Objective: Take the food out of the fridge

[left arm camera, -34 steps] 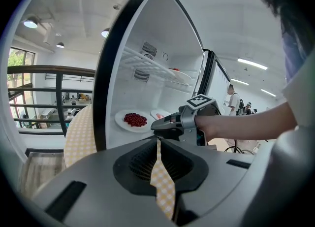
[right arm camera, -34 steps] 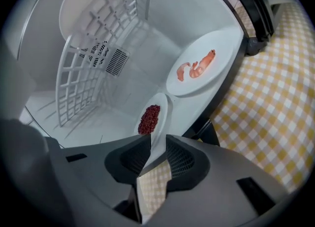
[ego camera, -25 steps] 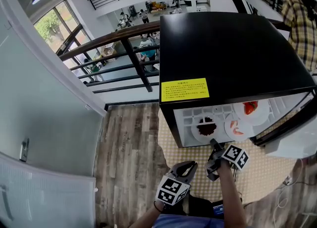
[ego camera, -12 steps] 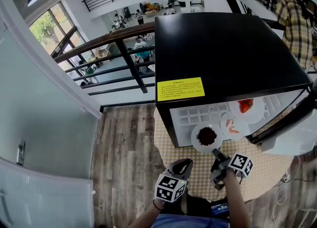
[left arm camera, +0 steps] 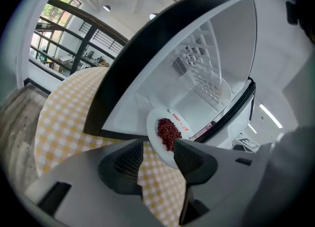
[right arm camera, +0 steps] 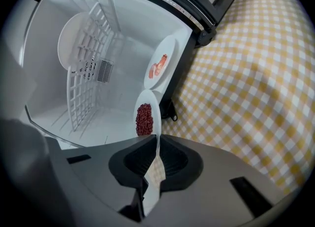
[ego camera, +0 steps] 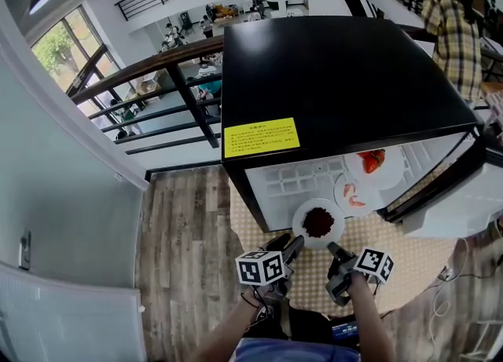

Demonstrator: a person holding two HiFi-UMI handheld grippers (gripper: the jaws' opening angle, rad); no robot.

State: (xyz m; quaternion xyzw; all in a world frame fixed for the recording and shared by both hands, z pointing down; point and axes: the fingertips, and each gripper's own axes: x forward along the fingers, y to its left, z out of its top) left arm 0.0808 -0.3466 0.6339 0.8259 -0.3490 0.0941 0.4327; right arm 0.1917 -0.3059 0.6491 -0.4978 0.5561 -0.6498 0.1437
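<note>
**Plate of red beans is on its way out of the fridge**

The right hand-held gripper (right arm camera: 157, 140) is closing its jaws on the near rim of the plate of red beans (ego camera: 302, 225). The plate lies at the front lip of the open fridge (ego camera: 346, 78), partly over the checked counter (ego camera: 377, 235). The left hand-held gripper (left arm camera: 157, 153) is just beside the plate, its jaws opening with nothing between them. The next move probably needs a level pull outward, so the beans do not spill.
</note>
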